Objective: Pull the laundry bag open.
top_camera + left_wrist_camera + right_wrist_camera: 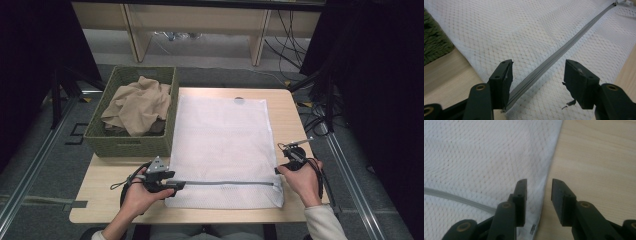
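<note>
The white mesh laundry bag [222,150] lies flat mid-table. Left gripper [537,82] gapes astride the grey zipper [564,48]; right gripper [539,200] gapes over the bag's right edge, both empty. Closing now risks pinching mesh, missing the slider.

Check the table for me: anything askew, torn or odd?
Little. The mesh bag lies flat and square, zipper closed. Odd bit: frayed scraps hang off one left gripper pad, which looks worn.

1 white mesh bag [221,150] w/ 1 grey zip [227,183]; 1 green basket [131,142] (1 beige cloth [136,104] inside); 2 claws: left claw [176,185], right claw [283,161]; 1 worktop [115,172].
</note>
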